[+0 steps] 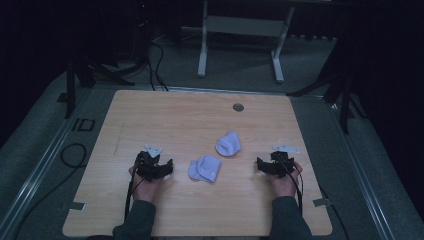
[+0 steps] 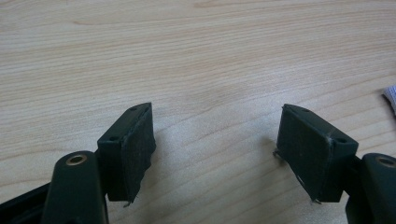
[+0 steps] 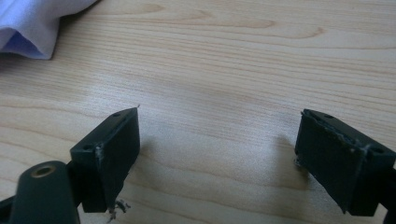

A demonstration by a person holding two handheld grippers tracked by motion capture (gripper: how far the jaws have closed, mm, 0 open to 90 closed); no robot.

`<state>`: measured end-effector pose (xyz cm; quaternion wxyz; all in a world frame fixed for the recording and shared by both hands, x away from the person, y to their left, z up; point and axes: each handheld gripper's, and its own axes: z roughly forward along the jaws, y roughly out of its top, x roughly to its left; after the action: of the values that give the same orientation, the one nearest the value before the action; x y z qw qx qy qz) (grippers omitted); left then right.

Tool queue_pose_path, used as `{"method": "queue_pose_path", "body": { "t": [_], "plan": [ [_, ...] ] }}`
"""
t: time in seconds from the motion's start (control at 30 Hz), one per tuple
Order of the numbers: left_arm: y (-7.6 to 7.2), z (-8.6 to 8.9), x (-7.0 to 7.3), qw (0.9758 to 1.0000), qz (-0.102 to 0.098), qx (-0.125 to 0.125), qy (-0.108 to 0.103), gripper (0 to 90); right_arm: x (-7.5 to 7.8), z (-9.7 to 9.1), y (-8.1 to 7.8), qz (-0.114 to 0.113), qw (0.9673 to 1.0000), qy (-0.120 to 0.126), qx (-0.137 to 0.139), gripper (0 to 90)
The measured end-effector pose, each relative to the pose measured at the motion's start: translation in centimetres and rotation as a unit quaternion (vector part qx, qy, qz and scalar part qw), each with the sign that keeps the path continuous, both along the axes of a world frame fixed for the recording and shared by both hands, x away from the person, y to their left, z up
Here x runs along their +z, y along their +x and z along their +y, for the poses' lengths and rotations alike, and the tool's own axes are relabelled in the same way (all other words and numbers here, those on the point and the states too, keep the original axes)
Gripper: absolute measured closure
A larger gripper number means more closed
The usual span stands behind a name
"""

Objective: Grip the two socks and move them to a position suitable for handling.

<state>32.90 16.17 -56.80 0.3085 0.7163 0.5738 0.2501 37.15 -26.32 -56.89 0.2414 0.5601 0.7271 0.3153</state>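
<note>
Two pale lilac socks lie crumpled on the wooden table. One sock sits near the middle, the other sock a little farther back and to the right. My left gripper rests on the table left of the nearer sock, open, nothing between its pads. On the other side my right gripper also rests on the table, open and empty, with bare wood between its pads. A lilac sock corner shows at the top left of the right gripper view; a thin sock edge shows at the left gripper view's right border.
A round grommet sits near the table's far edge. Beyond the table stand a white desk frame, black stands and cables on grey carpet. Tape marks sit by the table's near corners.
</note>
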Motion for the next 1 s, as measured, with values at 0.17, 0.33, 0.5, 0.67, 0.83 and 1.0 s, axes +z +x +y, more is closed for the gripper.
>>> {"method": "queue_pose_path", "body": {
  "t": [0.17, 0.33, 0.5, 0.67, 0.83, 1.0],
  "plan": [
    [-0.2, -0.2, 0.1, 1.0000, 0.000, -0.005, 0.000, 31.2, 0.0, 0.1, -0.1, 0.000, 1.0000, 0.000, -0.002, 14.1],
    [-0.4, -0.4, 0.2, 1.0000, 0.001, -0.008, -0.001, 40.2, 0.0, 0.1, -0.1, 0.000, 1.0000, 0.000, 0.001, 14.1],
    [-0.6, -0.6, 0.4, 0.9997, 0.005, -0.023, 0.002, 50.1, 0.0, 0.2, -0.1, -0.001, 1.0000, 0.000, 0.004, 14.1],
    [-0.8, -1.0, 0.6, 0.9992, 0.010, -0.040, -0.003, 61.5, 0.0, 0.2, -0.1, -0.001, 1.0000, 0.000, 0.005, 14.1],
    [-1.1, -1.8, 0.7, 0.9934, 0.022, -0.099, -0.053, 76.5, 0.0, 0.2, -0.1, -0.001, 1.0000, 0.001, 0.005, 14.1],
    [-1.7, -3.1, 1.2, 0.9886, 0.004, -0.140, -0.056, 87.5, 0.0, 0.2, -0.1, -0.001, 1.0000, 0.000, 0.007, 14.1]
  ]
}}
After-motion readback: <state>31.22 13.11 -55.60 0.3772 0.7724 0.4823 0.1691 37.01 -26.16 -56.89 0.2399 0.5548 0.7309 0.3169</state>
